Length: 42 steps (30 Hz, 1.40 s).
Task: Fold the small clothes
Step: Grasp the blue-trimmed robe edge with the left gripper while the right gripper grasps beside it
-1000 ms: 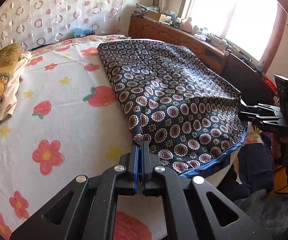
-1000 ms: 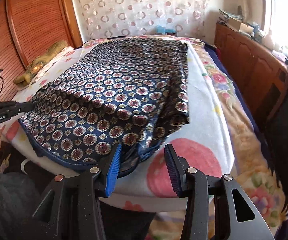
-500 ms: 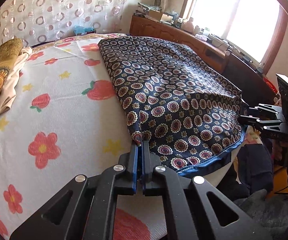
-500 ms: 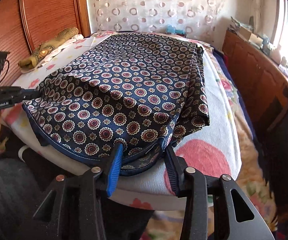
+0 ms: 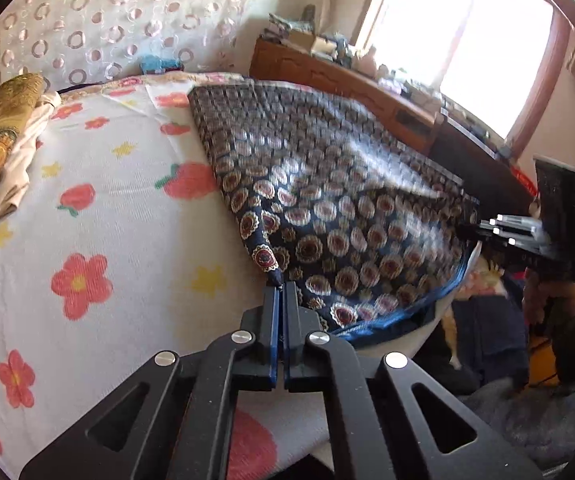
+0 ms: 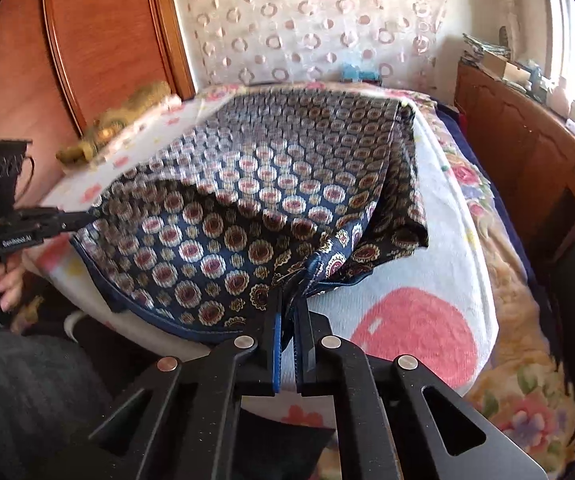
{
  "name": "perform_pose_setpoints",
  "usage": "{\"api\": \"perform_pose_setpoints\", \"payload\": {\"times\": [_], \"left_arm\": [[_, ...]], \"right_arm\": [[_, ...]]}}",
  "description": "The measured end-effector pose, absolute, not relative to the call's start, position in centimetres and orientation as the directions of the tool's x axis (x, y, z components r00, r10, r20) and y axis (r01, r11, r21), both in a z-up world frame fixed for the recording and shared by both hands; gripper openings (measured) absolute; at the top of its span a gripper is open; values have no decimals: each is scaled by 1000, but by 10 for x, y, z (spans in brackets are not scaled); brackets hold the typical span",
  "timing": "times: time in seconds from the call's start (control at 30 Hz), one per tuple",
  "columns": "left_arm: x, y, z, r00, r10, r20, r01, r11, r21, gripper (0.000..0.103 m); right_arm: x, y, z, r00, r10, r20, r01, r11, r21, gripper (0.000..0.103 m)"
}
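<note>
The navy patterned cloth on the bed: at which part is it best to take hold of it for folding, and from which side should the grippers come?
Grip the navy patterned cloth at its two near corners, coming from the foot edge of the bed. The hem hangs over that edge, so fingers can close on it. The left gripper and right gripper are both shut on these corners.

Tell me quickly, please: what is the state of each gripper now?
Left gripper: closed on a corner of the navy patterned cloth.
Right gripper: closed on the cloth's near hem.
</note>
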State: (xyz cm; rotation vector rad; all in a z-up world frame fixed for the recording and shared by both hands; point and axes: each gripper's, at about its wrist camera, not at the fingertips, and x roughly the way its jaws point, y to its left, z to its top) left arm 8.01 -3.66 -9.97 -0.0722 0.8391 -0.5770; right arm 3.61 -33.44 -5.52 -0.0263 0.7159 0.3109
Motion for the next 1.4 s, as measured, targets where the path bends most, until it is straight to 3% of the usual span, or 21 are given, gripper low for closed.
{"api": "perform_pose_setpoints", "payload": {"times": [0.33, 0.57, 1.07, 1.13, 1.3, 1.4], "left_arm": [[88, -42, -43, 613, -554, -564, 486, 827, -284, 1], [149, -52, -13, 663, -528, -530, 489, 842, -228, 1], [257, -70, -38, 637, -473, -608, 430, 873, -229, 1], [268, -72, -40, 632, -467, -618, 429, 875, -224, 1], [292, -77, -53, 603, -462, -650, 423, 876, -230, 1], [302, -79, -58, 586, -468, -662, 431, 871, -234, 1]], "right_arm": [[33, -348, -12, 809, 304, -503, -280, 952, 125, 4], [77, -359, 12, 855, 263, -446, -240, 965, 108, 4], [159, -342, 15, 845, 203, -495, -195, 978, 68, 4], [167, -347, 17, 844, 200, -498, -187, 979, 77, 9], [175, -350, 21, 844, 153, -514, -151, 987, 47, 10], [180, -348, 22, 833, 149, -533, -152, 988, 39, 18]]}}
